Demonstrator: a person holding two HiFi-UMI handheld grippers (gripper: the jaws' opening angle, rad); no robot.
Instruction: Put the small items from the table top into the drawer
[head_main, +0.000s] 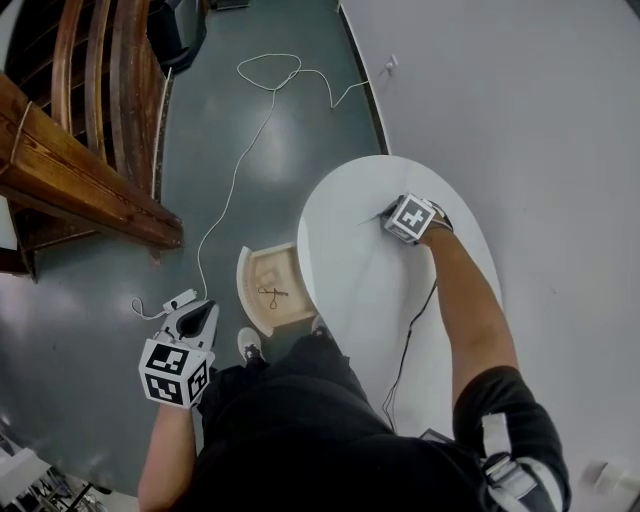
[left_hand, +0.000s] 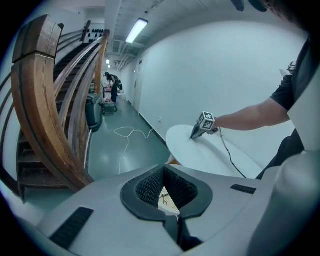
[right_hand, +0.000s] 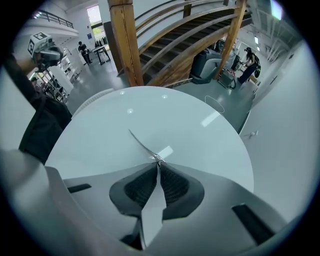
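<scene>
My right gripper (head_main: 386, 213) rests on the white oval table (head_main: 345, 280), far side. In the right gripper view its jaws (right_hand: 158, 161) are shut on the near end of a thin metal item (right_hand: 142, 145), like tweezers, whose other end lies out on the table top (right_hand: 150, 110). Below the table's left edge a wooden drawer (head_main: 255, 300) stands pulled out, with a small dark wiry item (head_main: 272, 294) lying inside. My left gripper (head_main: 203, 311) hangs over the floor left of the drawer; its tips (left_hand: 163, 168) meet with nothing in them.
A white cable (head_main: 270, 75) loops over the grey-green floor to a white plug box (head_main: 180, 298) beside the left gripper. A wooden staircase (head_main: 70, 170) fills the left. A white wall (head_main: 520, 90) runs behind the table. A black cord (head_main: 405, 350) crosses the table.
</scene>
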